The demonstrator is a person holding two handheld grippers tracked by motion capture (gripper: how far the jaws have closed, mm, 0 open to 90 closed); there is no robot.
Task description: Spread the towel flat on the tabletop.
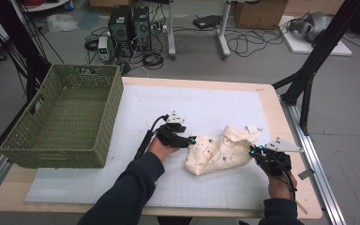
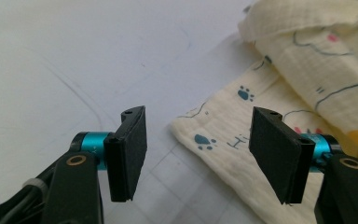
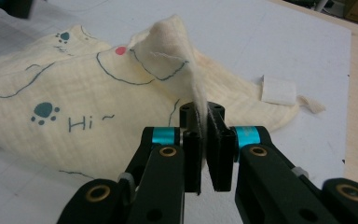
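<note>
Even, soft indoor light falls from overhead across the high view, bright on the white mat (image 1: 206, 108) at centre and dimmer over the grey floor along the top of the frame, with only faint shadows under the forearms at the bottom; the picture is slightly soft and low in detail throughout. In the left gripper view the white surface in the upper left is washed out almost to glare, and the cream cloth (image 2: 307, 70) at upper right is a little out of focus. The right gripper view is evenly lit, sharp on the cloth near centre and blurrier towards the top corners.
</note>
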